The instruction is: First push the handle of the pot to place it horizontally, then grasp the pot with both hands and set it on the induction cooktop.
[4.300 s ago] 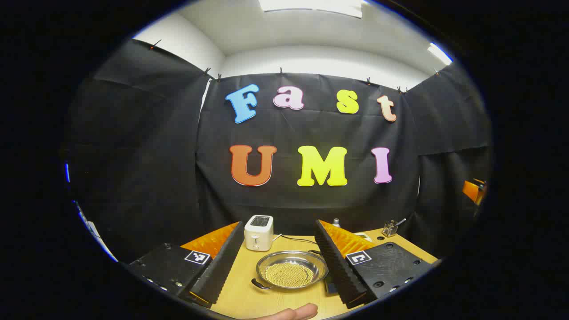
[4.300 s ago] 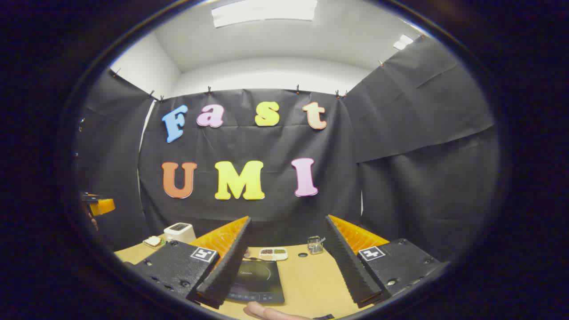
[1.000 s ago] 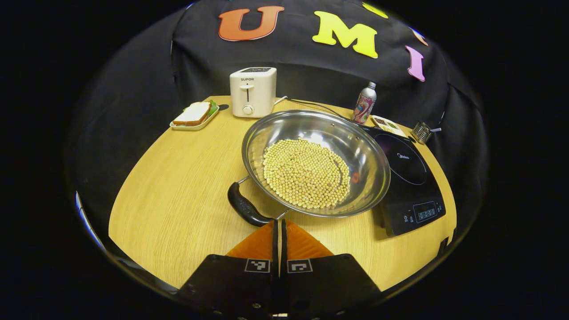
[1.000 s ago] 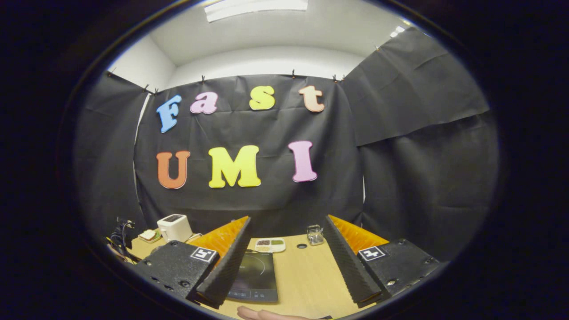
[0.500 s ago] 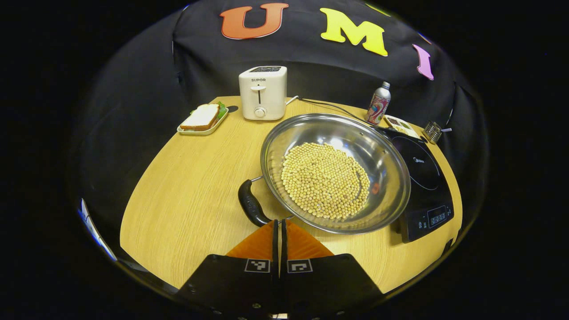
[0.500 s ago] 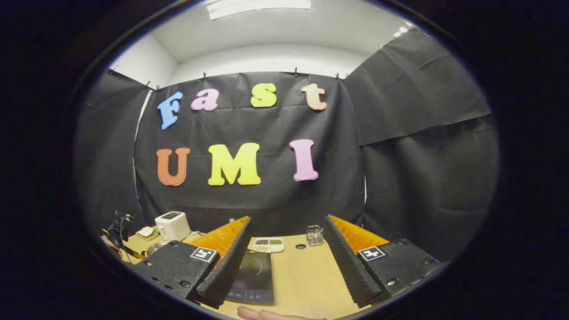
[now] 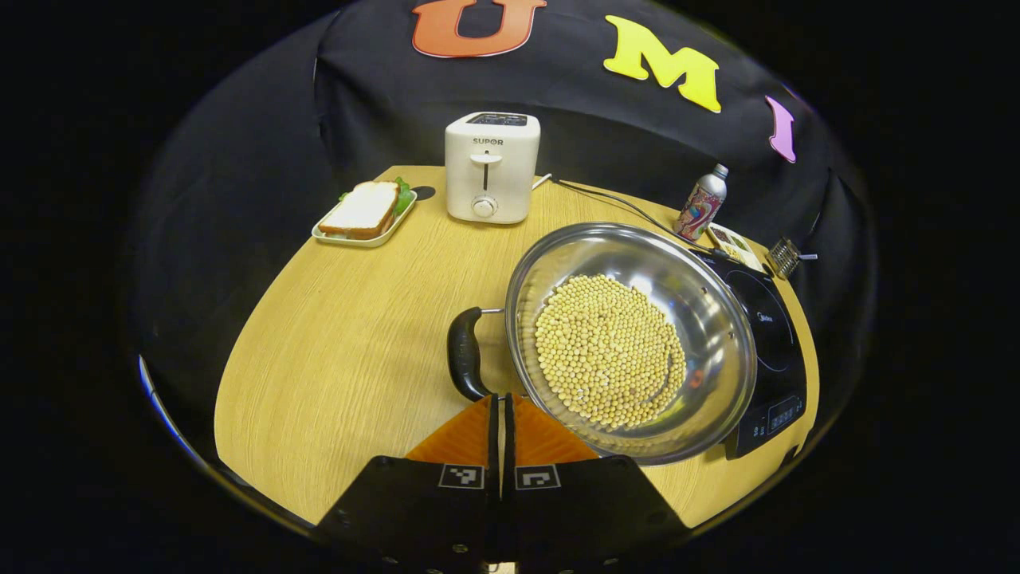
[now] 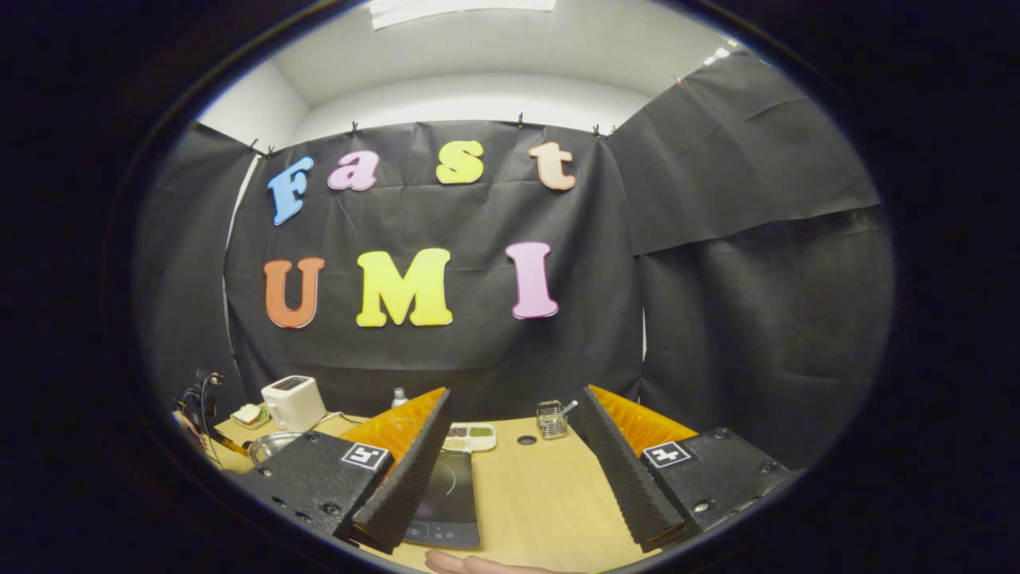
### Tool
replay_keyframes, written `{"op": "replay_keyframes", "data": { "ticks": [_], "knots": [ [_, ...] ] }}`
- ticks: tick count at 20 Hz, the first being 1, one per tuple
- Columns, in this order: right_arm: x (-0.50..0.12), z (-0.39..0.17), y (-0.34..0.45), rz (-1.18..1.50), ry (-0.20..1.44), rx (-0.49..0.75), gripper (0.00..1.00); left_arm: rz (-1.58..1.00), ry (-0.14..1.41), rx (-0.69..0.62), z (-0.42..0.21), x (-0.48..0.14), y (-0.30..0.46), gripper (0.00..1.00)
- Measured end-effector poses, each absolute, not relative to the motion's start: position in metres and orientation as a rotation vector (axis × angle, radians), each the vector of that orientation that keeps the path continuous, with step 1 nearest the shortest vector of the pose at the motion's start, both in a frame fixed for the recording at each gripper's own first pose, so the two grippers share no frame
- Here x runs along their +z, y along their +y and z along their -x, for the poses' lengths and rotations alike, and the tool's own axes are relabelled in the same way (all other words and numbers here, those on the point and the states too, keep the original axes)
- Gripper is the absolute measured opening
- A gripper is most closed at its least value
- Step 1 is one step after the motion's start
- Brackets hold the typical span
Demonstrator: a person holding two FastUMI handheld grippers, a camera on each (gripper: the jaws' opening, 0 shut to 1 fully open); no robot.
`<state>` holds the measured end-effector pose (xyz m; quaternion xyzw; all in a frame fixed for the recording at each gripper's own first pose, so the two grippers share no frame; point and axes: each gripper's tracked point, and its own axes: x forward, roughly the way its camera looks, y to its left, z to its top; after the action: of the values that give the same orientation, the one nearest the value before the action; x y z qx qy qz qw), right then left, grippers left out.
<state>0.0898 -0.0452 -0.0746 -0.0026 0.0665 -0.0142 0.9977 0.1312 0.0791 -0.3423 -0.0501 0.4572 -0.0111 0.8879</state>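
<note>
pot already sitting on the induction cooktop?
No, the pot rests on the wooden table beside the induction cooktop, its rim overlapping the cooktop's edge.

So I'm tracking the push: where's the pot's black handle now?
In the left gripper view, the handle sits on the pot's left side, just ahead of the shut left tool.

Round wooden table (image 7: 335,335), black cloth walls (image 8: 741,263), white ceiling (image 8: 478,56), ceiling light (image 8: 462,9)

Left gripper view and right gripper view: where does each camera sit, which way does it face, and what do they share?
Left gripper view: rides the shut left gripper, tilted down at the pot and its handle.
Right gripper view: rides the open right gripper, facing level toward the wall; a hand shows at the bottom.
Shared: toaster, induction cooktop, table.
</note>
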Motion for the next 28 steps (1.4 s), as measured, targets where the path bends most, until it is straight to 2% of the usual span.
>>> {"op": "replay_keyframes", "data": {
  "ticks": [3,4,5,13,14,15,18,19,21,22,24,25,26,27,28],
  "knots": [
    [-0.078,-0.097,-0.047,0.006,0.138,-0.040,0.96,0.082,0.954,-0.038,-0.137,-0.346,0.082,0.00],
    [-0.079,-0.099,-0.047,0.006,0.142,-0.041,1.00,0.072,0.951,-0.037,-0.140,-0.345,0.084,0.00],
    [-0.081,-0.101,-0.046,0.006,0.147,-0.041,0.96,0.066,0.952,-0.035,-0.142,-0.346,0.086,0.00],
    [-0.085,-0.107,-0.042,0.006,0.167,-0.046,0.96,0.084,0.954,-0.035,-0.150,-0.344,0.089,0.00],
    [-0.085,-0.106,-0.041,0.010,0.166,-0.048,1.00,0.084,0.957,-0.032,-0.149,-0.344,0.089,0.00],
    [-0.083,-0.107,-0.040,0.014,0.166,-0.048,0.96,0.074,0.957,-0.022,-0.147,-0.343,0.093,0.00],
    [-0.081,-0.107,-0.033,0.014,0.169,-0.043,0.96,0.056,0.938,-0.017,-0.142,-0.335,0.096,0.00],
    [-0.081,-0.108,-0.030,0.013,0.169,-0.038,0.96,0.056,0.931,-0.013,-0.141,-0.331,0.098,0.10],
    [-0.083,-0.110,-0.024,0.013,0.172,-0.033,0.96,0.057,0.897,-0.024,-0.140,-0.321,0.098,0.10],
    [-0.085,-0.110,-0.021,0.014,0.175,-0.028,0.96,0.064,0.877,-0.031,-0.139,-0.316,0.097,0.01],
    [-0.090,-0.113,-0.013,0.019,0.185,-0.017,0.96,0.069,0.854,-0.035,-0.133,-0.307,0.096,0.19],
    [-0.093,-0.114,-0.009,0.023,0.191,-0.013,0.96,0.072,0.838,-0.040,-0.132,-0.303,0.096,0.42],
    [-0.096,-0.116,-0.004,0.028,0.199,-0.009,0.96,0.076,0.826,-0.046,-0.128,-0.296,0.095,0.54],
    [-0.098,-0.116,0.002,0.033,0.204,-0.003,0.96,0.082,0.812,-0.052,-0.125,-0.292,0.093,0.59],
    [-0.100,-0.117,0.006,0.038,0.207,0.003,1.00,0.085,0.792,-0.059,-0.123,-0.283,0.090,0.73]
  ]
}}
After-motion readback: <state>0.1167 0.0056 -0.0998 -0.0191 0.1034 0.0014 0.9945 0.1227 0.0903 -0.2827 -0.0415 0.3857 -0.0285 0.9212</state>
